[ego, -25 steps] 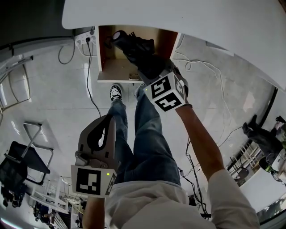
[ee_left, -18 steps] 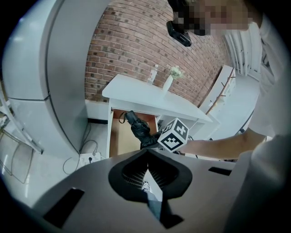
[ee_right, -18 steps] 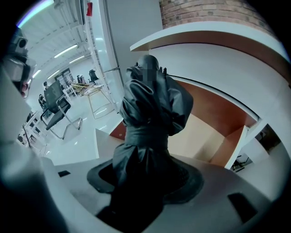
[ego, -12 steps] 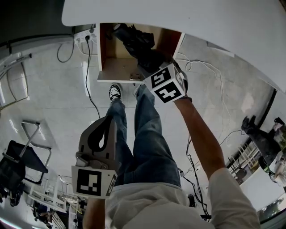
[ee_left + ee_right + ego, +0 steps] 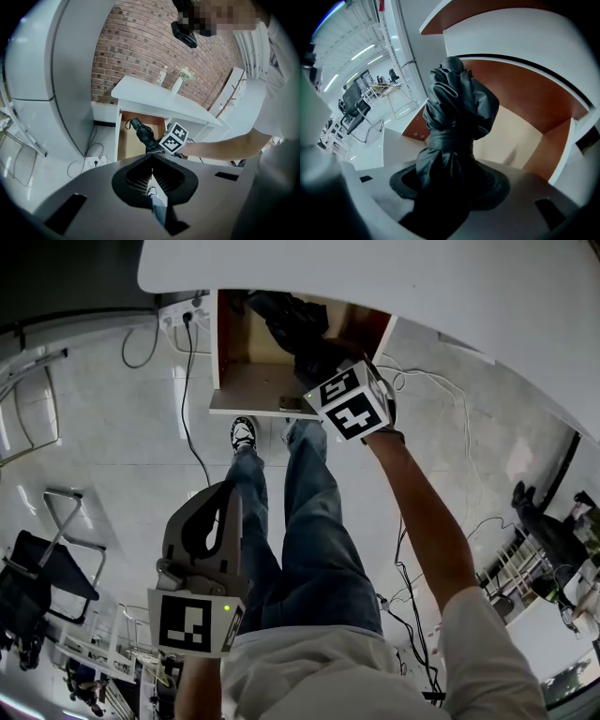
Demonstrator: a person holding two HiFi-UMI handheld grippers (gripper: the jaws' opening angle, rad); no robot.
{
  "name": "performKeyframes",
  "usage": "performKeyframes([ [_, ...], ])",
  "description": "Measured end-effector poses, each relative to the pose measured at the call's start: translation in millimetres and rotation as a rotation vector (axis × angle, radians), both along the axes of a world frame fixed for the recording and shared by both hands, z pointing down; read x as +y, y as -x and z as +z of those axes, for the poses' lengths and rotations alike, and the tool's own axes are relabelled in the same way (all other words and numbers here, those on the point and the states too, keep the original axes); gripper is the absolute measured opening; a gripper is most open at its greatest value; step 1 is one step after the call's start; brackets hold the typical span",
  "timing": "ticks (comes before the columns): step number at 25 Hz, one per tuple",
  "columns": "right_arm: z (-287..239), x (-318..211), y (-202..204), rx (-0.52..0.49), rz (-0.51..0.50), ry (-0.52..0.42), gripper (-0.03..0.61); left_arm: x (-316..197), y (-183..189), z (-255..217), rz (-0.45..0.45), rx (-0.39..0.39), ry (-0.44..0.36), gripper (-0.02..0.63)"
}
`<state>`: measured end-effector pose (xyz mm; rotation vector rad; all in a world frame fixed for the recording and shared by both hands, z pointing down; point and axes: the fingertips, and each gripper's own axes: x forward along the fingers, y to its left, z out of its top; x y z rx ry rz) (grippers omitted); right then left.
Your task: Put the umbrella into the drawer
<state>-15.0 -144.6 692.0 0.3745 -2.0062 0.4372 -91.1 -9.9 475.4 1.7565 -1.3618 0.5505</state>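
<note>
While reaching down over the open drawer (image 5: 246, 390), clamps the right gripper (image 5: 451, 180) on a folded black umbrella (image 5: 457, 108), jaws spread wide around the bunched cloth. Holds the umbrella slanting into the drawer, far end deep toward the back wall, gripped end above the front edge. Cannot tell whether it touches the drawer's floor. Carries the left gripper (image 5: 152, 174) well short of the drawer, out over the thighs, jaws closed together on nothing. Stands with blue jeans (image 5: 319, 531) and one shoe (image 5: 243, 434) just in front of the drawer. Shows a white tabletop (image 5: 394, 273) directly above the drawer. Shows a power strip (image 5: 178, 317) and a black cable (image 5: 187, 409) on the floor at the drawer's left in the head view.
</note>
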Motion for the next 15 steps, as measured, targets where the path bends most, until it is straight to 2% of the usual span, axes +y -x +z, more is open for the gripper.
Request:
performKeyframes([
  [15,31.5,-9.5,8.6,0.066,-0.004,0.029,0.259,9.9,6.0,4.2,-0.021,0.013,0.013,0.018],
])
